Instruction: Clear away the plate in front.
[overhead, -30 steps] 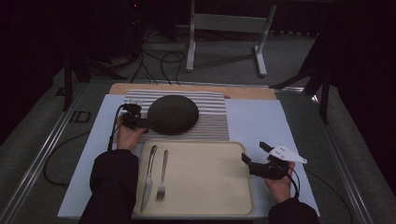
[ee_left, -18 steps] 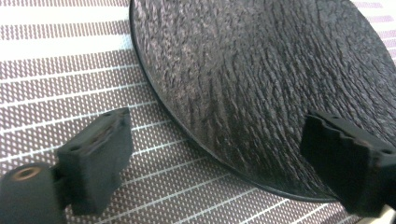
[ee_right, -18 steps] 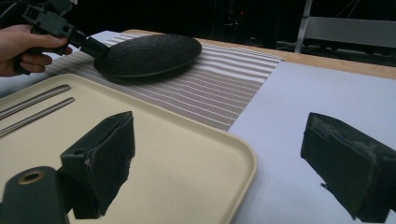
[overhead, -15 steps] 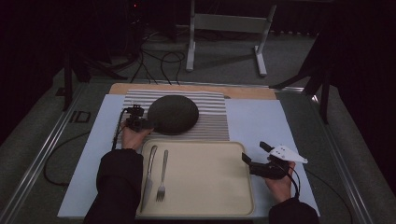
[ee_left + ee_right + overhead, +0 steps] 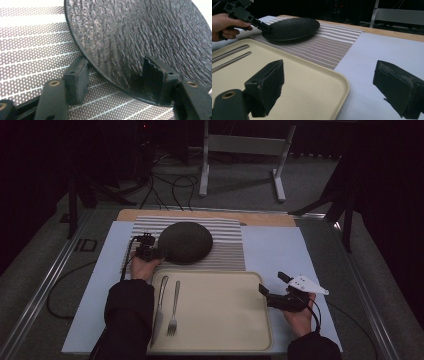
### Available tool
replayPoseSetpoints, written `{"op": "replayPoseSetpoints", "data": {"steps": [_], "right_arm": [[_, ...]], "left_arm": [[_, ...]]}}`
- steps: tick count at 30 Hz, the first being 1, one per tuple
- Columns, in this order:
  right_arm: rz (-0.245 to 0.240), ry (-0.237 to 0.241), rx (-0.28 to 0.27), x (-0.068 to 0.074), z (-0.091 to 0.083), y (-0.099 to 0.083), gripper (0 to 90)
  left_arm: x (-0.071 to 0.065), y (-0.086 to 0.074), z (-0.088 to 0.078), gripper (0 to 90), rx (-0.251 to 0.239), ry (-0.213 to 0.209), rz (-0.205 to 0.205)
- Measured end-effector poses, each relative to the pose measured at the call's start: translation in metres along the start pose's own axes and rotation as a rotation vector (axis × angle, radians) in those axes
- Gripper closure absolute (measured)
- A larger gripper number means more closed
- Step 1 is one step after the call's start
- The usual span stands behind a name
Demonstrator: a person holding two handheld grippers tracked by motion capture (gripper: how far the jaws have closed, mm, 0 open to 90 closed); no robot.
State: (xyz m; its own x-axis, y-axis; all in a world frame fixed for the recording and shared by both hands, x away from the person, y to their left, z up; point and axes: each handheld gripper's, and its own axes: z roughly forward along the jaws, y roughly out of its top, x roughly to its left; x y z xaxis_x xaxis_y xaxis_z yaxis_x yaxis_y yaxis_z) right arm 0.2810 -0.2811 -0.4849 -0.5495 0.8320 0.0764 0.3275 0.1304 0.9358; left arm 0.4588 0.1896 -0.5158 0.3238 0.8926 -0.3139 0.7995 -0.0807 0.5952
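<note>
The dark textured plate (image 5: 185, 242) rests on the striped placemat (image 5: 227, 251), beyond the cream tray (image 5: 220, 312). The left gripper (image 5: 152, 252) is at the plate's near-left rim, and its jaws have just been closing with the rim between them. In the left gripper view one jaw sits over the plate's top surface and the other lies below the edge against the mat — a sliver of gap shows beside the lower pad (image 5: 78, 77), so I cannot tell whether both pads are pressing yet. The plate's edge looks slightly raised off the mat on that side in the right gripper view, where the left hand (image 5: 223, 25) and its gripper show at the plate's left rim.

The right gripper (image 5: 272, 287) hovers by the tray's right edge, jaws spread wide with nothing between them — one pad over the tray corner, the other over the pale blue table cover (image 5: 272, 247).

A knife (image 5: 159, 307) and a fork (image 5: 173, 310) lie side by side at the left of the tray, well apart from the plate
</note>
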Motion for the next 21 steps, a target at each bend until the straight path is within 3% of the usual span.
{"op": "replayPoseSetpoints", "data": {"steps": [21], "right_arm": [[-0.001,0.0,0.004,-0.0003,0.0009,-0.0003,10.1]], "left_arm": [[0.0026,-0.0004,-0.0005,48.0,-0.015,0.001,-0.052]]}}
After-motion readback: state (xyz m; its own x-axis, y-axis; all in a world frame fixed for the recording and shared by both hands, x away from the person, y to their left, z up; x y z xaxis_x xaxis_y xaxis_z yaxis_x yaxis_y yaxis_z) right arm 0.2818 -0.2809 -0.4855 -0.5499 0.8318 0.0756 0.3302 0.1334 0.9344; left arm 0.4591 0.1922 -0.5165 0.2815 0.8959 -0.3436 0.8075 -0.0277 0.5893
